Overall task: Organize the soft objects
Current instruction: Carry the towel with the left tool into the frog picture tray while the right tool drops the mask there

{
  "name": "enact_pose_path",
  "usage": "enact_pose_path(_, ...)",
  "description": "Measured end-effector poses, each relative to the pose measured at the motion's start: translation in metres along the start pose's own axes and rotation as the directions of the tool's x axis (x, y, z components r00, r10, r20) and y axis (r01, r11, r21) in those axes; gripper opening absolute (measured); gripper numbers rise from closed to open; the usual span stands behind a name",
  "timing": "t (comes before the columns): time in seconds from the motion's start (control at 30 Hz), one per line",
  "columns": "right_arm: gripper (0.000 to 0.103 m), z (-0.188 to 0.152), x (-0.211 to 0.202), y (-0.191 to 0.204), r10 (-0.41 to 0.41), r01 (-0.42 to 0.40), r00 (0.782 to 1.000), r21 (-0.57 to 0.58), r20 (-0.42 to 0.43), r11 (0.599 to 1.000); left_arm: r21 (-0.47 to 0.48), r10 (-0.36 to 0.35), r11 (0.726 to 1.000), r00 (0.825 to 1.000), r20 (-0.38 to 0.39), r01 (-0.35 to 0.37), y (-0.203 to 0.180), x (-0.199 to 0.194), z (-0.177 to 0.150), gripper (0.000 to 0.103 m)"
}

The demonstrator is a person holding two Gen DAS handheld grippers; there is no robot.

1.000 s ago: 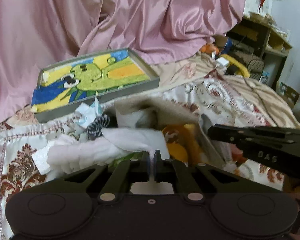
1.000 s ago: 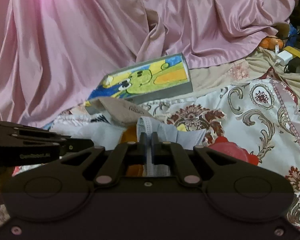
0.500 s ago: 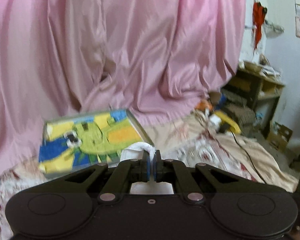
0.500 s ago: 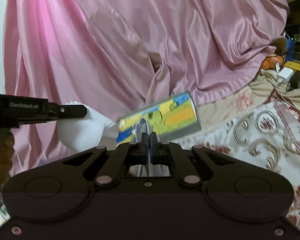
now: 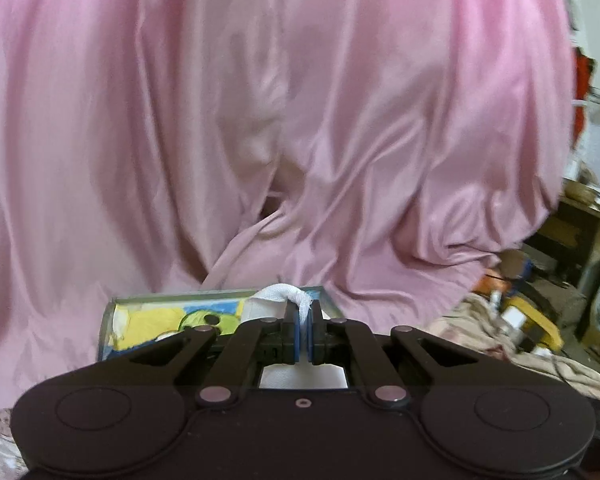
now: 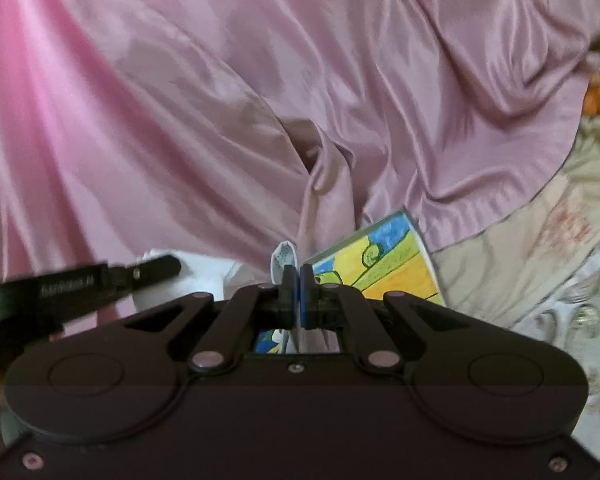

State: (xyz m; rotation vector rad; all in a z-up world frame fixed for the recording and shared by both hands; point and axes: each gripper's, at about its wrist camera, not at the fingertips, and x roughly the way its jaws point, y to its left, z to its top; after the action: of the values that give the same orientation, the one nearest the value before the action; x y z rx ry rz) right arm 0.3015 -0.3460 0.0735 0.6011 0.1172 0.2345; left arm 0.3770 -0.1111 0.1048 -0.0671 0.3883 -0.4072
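Plenty of open air in front of you, just the pink satin drape (image 5: 260, 120) filling the back. The painted box (image 5: 172, 316) with the green cartoon sits right under its lower edge, on a patterned bedspread (image 6: 540, 280) that runs off to the right, and cluttered shelves (image 5: 580, 232) stand at the far right. Your left gripper (image 5: 303, 320) is pinched tight on a white cloth (image 5: 278, 294), its bunched fold poking up over the jaws and the rest hanging below. Your right gripper (image 6: 296, 280) is clamped on a pale face mask (image 6: 282, 258), with its long axis about vertical. Both are up off the bed.
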Motion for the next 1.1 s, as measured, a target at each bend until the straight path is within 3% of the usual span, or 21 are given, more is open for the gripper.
enact_pose_path(0.23, 0.000, -0.009, 0.083, -0.010, -0.033, 0.048, 0.990, 0.100, -0.140, 0.994, -0.181, 0.056, 0.981, 0.995, -0.080, -0.070, 0.051, 0.063, -0.025, 0.003)
enact_pose_path(0.4, 0.000, -0.034, 0.122, -0.004, -0.086, 0.097, 0.972, 0.041, -0.219, 0.994, -0.283, 0.065, 0.953, 0.985, -0.160, -0.108, 0.075, 0.086, -0.048, 0.003)
enact_pose_path(0.67, 0.002, -0.050, 0.150, -0.009, -0.202, 0.201, 0.939, -0.034, -0.278, 0.979, -0.279, 0.080, 0.948, 0.964, -0.255, -0.153, 0.074, 0.106, -0.059, 0.006)
enact_pose_path(0.77, 0.007, -0.046, 0.150, -0.021, -0.233, 0.231, 0.931, -0.041, -0.280, 0.972, -0.209, 0.128, 0.959, 0.951, -0.283, -0.191, 0.066, 0.108, -0.059, 0.022)
enact_pose_path(0.87, 0.022, -0.042, 0.140, -0.025, -0.277, 0.268, 0.923, -0.071, -0.266, 0.961, -0.198, 0.139, 0.959, 0.945, -0.297, -0.203, 0.064, 0.104, -0.061, 0.031)
enact_pose_path(1.03, 0.038, -0.031, 0.113, -0.022, -0.284, 0.269, 0.921, -0.091, -0.268, 0.959, -0.209, 0.158, 0.952, 0.946, -0.282, -0.221, 0.062, 0.088, -0.056, 0.056)
enact_pose_path(1.1, 0.053, -0.026, 0.098, -0.017, -0.282, 0.262, 0.924, -0.108, -0.260, 0.959, -0.210, 0.160, 0.953, 0.953, -0.259, -0.217, 0.058, 0.077, -0.052, 0.064)
